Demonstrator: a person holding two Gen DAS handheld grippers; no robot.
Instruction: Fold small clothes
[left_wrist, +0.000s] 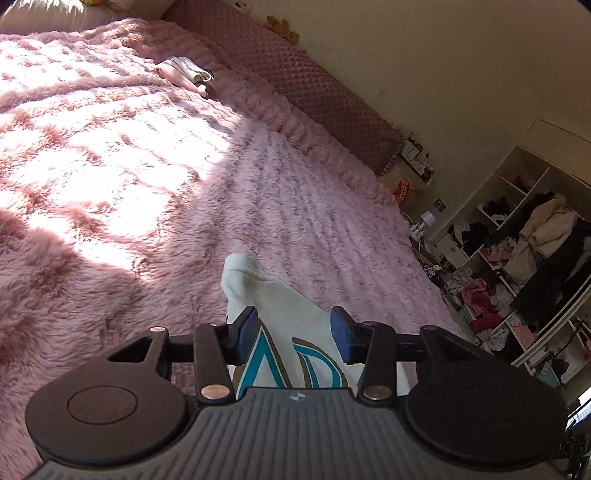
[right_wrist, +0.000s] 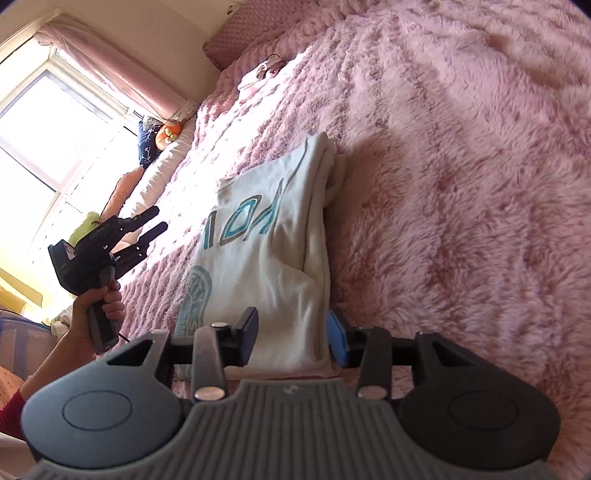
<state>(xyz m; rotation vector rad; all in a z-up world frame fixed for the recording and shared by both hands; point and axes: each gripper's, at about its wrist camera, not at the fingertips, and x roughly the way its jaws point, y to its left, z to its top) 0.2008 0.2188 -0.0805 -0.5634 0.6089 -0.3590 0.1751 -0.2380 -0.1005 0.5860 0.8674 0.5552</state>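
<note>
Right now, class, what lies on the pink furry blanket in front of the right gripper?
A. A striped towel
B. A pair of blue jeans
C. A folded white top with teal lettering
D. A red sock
C: the white top with teal lettering lies folded flat on the pink blanket.

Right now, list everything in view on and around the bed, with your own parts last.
Blanket: one, fluffy pink, covering the bed.
T-shirt: one, white with teal lettering, folded on the blanket in front of both grippers.
Folded clothes: one small pile, pink and white, far end of the blanket near the headboard.
Headboard: one, quilted dusty pink, along the wall.
Shelves: one white unit, stuffed with mixed clothes, beside the bed.
Window: one, bright, with a pink curtain.
Left gripper: black with blue pads, open above the T-shirt.
Right gripper: black with blue pads, open above the T-shirt's near edge.
Left hand: holding its gripper's handle.
</note>
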